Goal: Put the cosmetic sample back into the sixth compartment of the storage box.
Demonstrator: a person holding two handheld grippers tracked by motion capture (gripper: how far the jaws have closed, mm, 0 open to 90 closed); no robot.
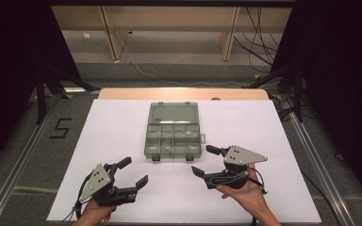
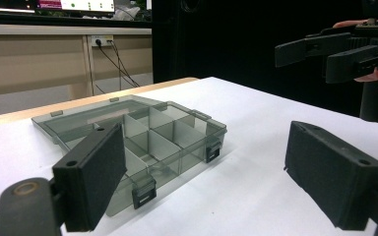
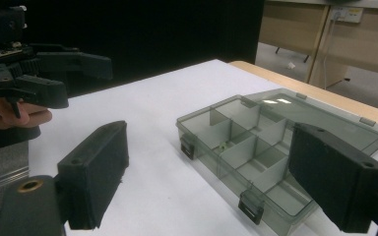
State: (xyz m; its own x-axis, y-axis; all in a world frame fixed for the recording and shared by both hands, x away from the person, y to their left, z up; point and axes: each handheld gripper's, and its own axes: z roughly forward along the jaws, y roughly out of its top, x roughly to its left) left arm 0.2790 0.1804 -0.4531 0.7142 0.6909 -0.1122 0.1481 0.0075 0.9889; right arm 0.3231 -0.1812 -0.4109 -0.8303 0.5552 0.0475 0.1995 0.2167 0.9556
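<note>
A clear organizer box [image 1: 173,130] is sat open mid-table on the white sheet [image 1: 122,122], lid laid flat behind, dividers seen inside w/ some tiny bits in a compartment. Left gripper [image 1: 131,172] is held near the front edge, jaws spread, nothing gripped. Right gripper [image 1: 204,160] is held just right of the box, also spread & empty.

High view looks down and forward over the whole table [image 1: 122,122], gripper views sit low and close — from opposite sides, sharing the open box [image 1: 173,131] [image 2: 142,142] [image 3: 261,147].
</note>
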